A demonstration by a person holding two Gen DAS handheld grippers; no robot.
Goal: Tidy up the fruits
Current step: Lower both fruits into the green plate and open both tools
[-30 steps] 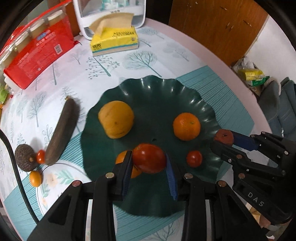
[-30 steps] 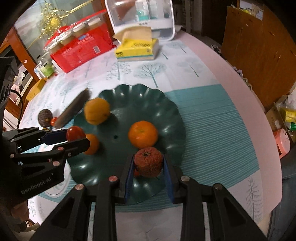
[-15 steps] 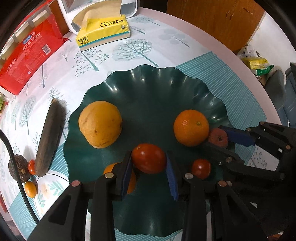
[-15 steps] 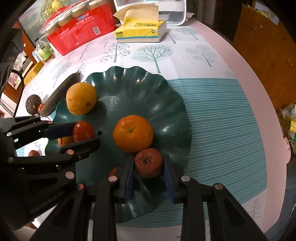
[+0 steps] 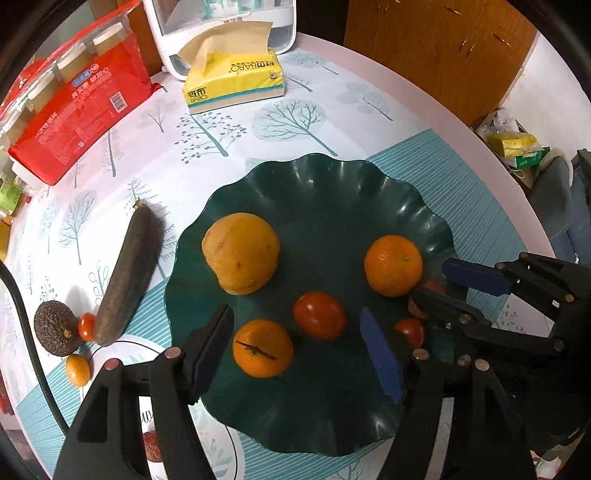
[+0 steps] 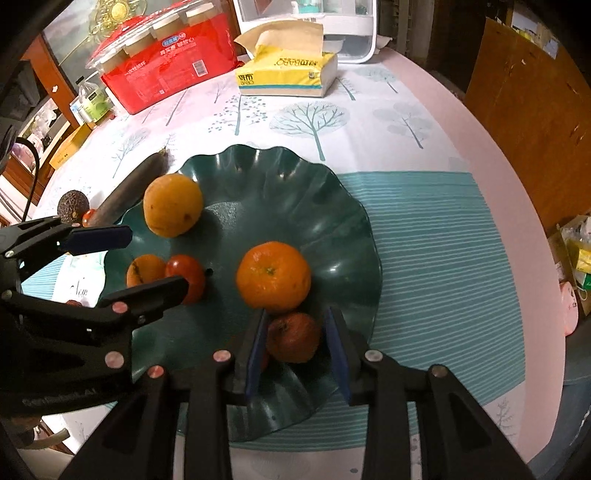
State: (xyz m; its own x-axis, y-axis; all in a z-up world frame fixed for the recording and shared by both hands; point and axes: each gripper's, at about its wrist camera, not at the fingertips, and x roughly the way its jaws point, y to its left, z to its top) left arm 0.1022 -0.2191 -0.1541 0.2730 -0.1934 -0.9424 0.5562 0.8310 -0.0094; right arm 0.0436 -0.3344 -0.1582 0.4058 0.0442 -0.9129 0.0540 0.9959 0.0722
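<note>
On green plate point(image 5: 332, 177), both jaws wide, rim near.

1. I am looking at a home dining room: a round table point(image 6: 424, 122) under a white tree-printed plastic cloth with teal striped patches.
2. Toward the table's far edge lie a yellow paper tissue pack point(image 6: 286, 75), a red plastic-wrapped multipack of cups point(image 6: 166, 59) and a white plastic storage box point(image 6: 314, 22).
3. Past the table's right edge I see brown wooden cabinet doors point(image 5: 436, 44) and floor clutter.
4. A dark green scalloped fruit dish point(image 5: 332, 192) sits on the cloth.
</note>
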